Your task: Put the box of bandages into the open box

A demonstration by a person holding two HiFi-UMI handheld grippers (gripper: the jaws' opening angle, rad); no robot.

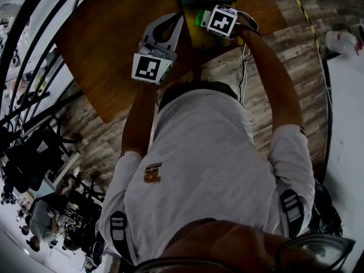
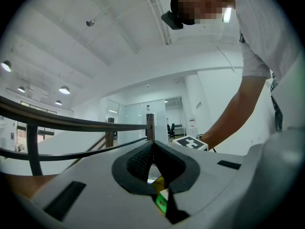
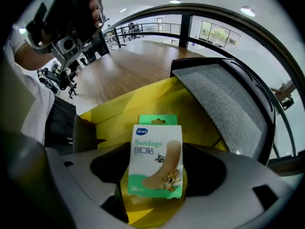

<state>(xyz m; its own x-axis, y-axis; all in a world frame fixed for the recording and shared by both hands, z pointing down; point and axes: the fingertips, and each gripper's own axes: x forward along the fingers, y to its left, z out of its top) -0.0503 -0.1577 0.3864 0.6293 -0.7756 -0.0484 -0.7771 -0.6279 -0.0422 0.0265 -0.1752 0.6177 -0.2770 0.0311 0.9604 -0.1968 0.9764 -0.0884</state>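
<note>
**Bandage box gripped over the yellow box**

At the lower centre of the right gripper view, the small white-and-green cardboard box of bandages [image 3: 156, 151] is clamped between the two jaws of the right tongs [image 3: 157, 175]. It is held upright, with its printed face turned to the camera. Behind and below it, the open yellow cardboard box [image 3: 119, 106] is seen with its flaps spread. Whether the two boxes touch cannot be told. At the right of that frame, a grey textured panel in a dark frame [image 3: 224, 104] is set just beside the yellow box.

In the left gripper view, the jaws of the left tongs [image 2: 152, 147] are closed tip to tip, and nothing is held between them. A sliver of green and yellow is glimpsed beneath them.

In the head view, both tongs are found at the upper centre of the frame, over the brown wooden table [image 1: 108, 44]. The left tongs are placed near the right tongs, on their left.
</note>
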